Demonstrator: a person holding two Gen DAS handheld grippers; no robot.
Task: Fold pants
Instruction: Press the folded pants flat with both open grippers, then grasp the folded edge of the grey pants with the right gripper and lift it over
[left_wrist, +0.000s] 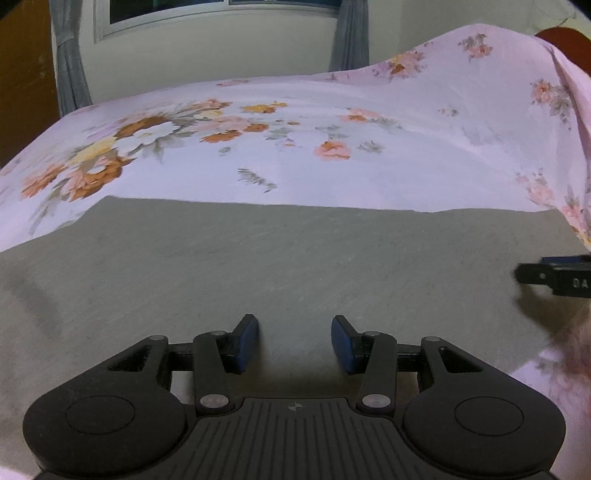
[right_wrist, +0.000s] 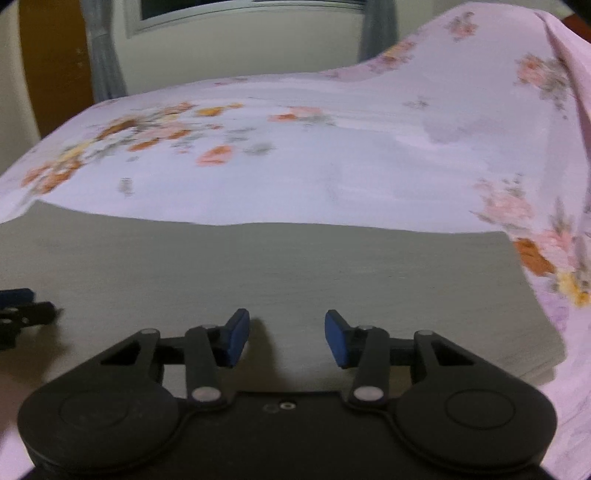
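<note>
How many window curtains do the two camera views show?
2. One grey fabric curtain hangs to the left of the window, beside the brown wooden panel. The other grey curtain hangs to the window's right, behind the pink floral bedsheet. More may be hidden outside the frames.

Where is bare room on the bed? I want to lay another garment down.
The floral sheet lies bare from the grey pants' far edge to the window wall. Crowded: the near side, where the pants and both tools sit.
</note>
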